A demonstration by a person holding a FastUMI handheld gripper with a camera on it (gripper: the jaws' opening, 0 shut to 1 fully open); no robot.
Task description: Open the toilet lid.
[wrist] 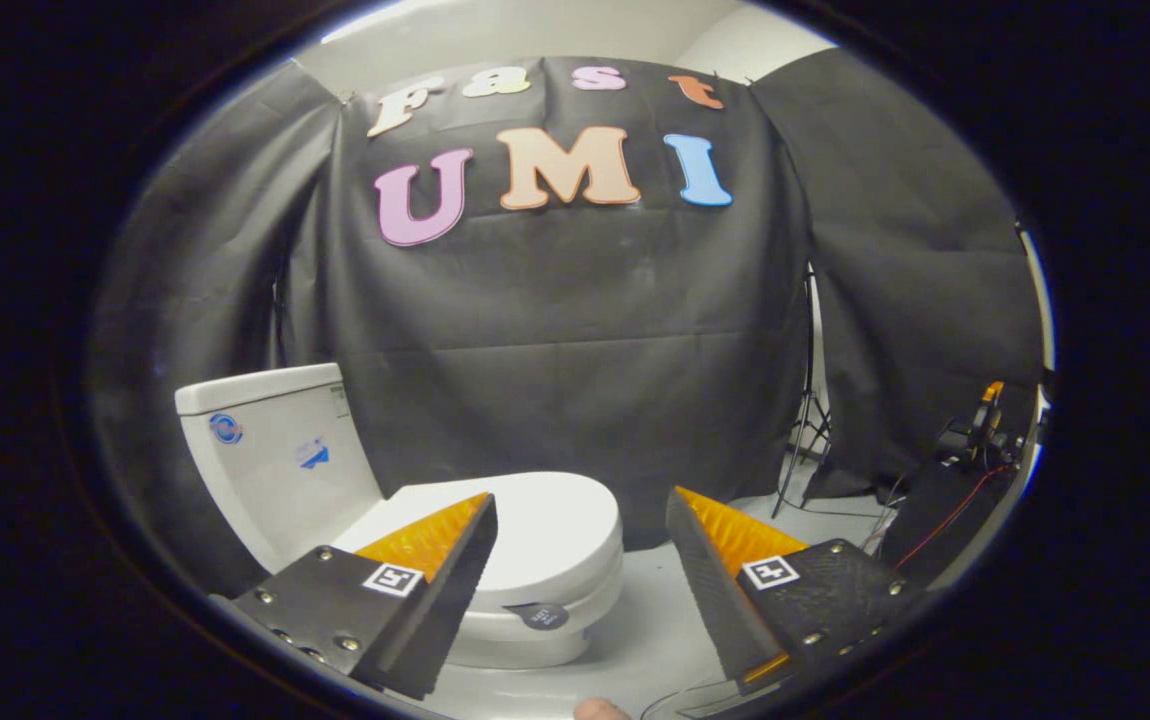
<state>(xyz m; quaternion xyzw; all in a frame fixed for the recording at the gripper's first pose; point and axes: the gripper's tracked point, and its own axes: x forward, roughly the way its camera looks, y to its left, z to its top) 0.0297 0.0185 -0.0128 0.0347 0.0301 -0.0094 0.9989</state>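
A white toilet stands ahead and to the left, with its lid (545, 520) lying flat and closed over the bowl. Its tank (270, 455) rises behind, further left. My gripper (580, 505) is open, its fingers spread wide with nothing between them. The left finger (455, 560) overlaps the near left part of the lid in the view, well above it. The right finger (700, 560) hangs over the floor to the right of the bowl. The lid's rounded front edge lies between the two fingers, some way beyond them.
Black cloth walls close in behind and beside the toilet. A light stand's legs (805, 450) and cables rest on the pale floor (655, 620) at the right, near dark equipment (975, 440). A fingertip (600, 710) shows at the bottom.
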